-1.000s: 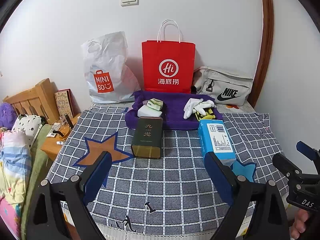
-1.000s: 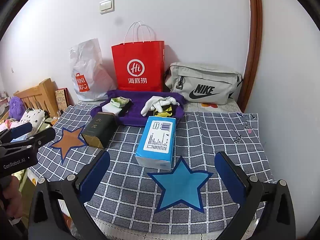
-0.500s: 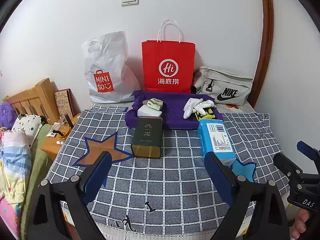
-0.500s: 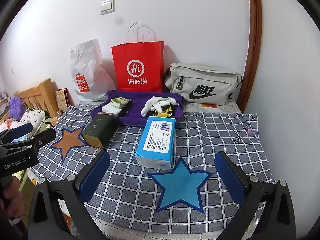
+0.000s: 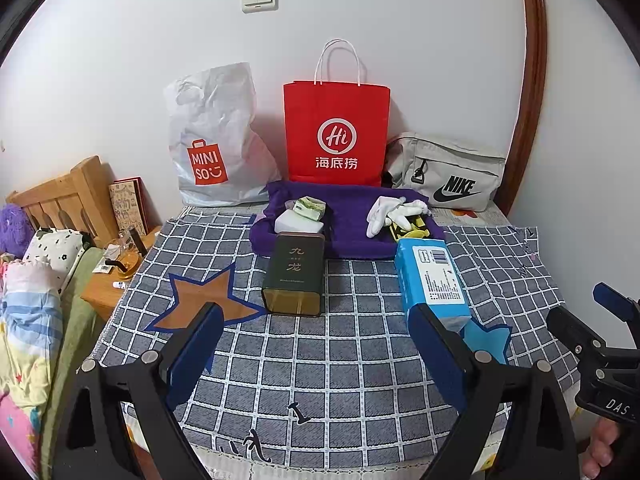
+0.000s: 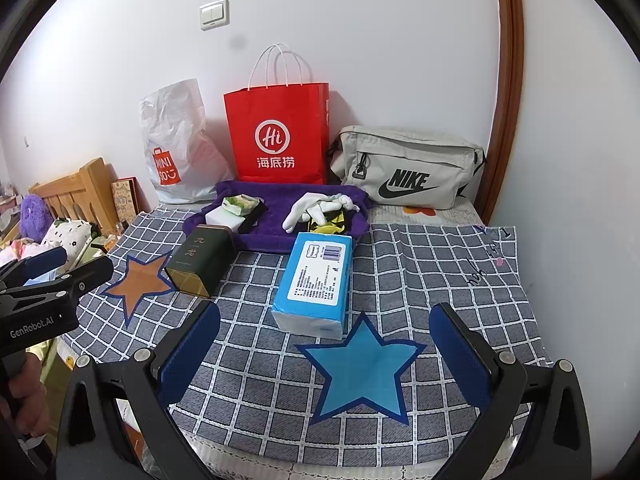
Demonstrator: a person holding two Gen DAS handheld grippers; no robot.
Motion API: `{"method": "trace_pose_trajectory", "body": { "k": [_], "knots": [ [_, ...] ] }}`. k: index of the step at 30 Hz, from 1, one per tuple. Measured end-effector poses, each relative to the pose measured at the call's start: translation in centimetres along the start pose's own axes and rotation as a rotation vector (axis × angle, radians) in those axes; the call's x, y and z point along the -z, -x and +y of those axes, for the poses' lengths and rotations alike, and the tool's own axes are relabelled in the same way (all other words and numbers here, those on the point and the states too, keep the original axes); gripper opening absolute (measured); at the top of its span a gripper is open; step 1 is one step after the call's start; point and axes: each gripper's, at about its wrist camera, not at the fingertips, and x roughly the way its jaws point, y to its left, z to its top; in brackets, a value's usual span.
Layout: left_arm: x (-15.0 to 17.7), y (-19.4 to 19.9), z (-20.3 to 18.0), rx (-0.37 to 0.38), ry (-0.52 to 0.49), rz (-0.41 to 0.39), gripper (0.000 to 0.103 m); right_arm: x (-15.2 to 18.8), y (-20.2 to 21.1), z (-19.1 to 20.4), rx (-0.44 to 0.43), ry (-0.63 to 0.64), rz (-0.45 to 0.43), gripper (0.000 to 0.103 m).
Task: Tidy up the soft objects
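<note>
above the checked cloth (image 6: 420, 264), the left gripper (image 5: 316, 344) and right gripper (image 6: 324, 344) are held wide apart and empty; the blue tissue pack (image 6: 316, 280) is lain beside the dark tin (image 6: 200, 258).

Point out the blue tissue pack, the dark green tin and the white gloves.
blue tissue pack (image 6: 316, 276): right wrist view, on its white top label.
dark green tin (image 5: 295, 268): left wrist view, on its top face below the characters.
white gloves (image 6: 316, 210): right wrist view, on the bunched fingers.
</note>
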Motion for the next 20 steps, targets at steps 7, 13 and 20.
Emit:
{"method": "trace_pose_trajectory", "body": {
  "k": [7, 13, 20],
  "knots": [
    [0.00, 0.04, -0.02, -0.001, 0.000, 0.001, 0.094, 0.01, -0.01, 0.06, 0.002, 0.000, 0.001, 0.103],
    [0.16, 0.17, 0.01, -0.004, 0.007, -0.003, 0.094, 0.06, -0.01, 0.08, 0.000, 0.001, 0.001, 0.103],
    [-0.11, 0.03, -0.35, 0.003, -0.010, -0.022, 0.094, -0.12, -0.17, 0.05, -0.001, 0.004, -0.003, 0.103]
  ]
}}
